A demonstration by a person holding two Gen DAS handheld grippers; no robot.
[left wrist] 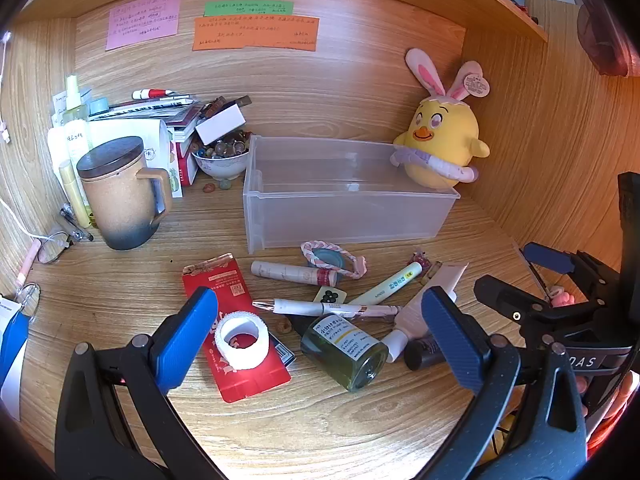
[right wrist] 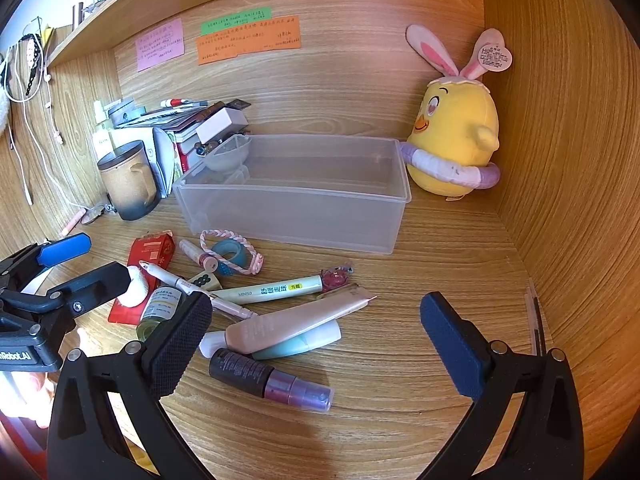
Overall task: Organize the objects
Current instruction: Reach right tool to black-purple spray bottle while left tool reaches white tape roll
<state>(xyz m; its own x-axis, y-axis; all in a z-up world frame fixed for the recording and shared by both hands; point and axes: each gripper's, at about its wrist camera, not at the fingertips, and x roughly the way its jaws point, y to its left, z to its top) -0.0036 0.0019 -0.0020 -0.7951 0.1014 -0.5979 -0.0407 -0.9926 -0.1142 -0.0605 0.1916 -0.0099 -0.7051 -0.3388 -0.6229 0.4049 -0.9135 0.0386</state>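
Both tools hang spread wide with nothing between their pads. We see the left tool (left wrist: 320,336) tilted down over the near left of the wooden surface (left wrist: 320,420), its blue pads on either side of a white tape ring (left wrist: 242,340) that lies on a flat red packet (left wrist: 236,332). Just beside that packet a green glass bottle (left wrist: 346,352) lies on its side, and a white pen (left wrist: 320,307) rests above it.

We see the right tool (right wrist: 316,336) pointing down over the near right, empty as well. Between its pads, on the surface, lie a dark spray bottle with a purple cap (right wrist: 272,380), a pinkish tube (right wrist: 292,324) lying across a pale green tube (right wrist: 304,344), and farther out a pale stick labelled MINISO (right wrist: 268,290).

Beyond the scattered things sit a roll of blue tape (right wrist: 229,254) and a pink braided loop (right wrist: 234,250) (the loop lies over the roll). Behind them stands the clear plastic bin (right wrist: 296,216), nothing visible inside it. A yellow plush chick (right wrist: 456,140) with rabbit ears stands at the bin's right end, touching its rim. A brown lidded mug (left wrist: 120,192) stands to the bin's left, well apart from the clutter.
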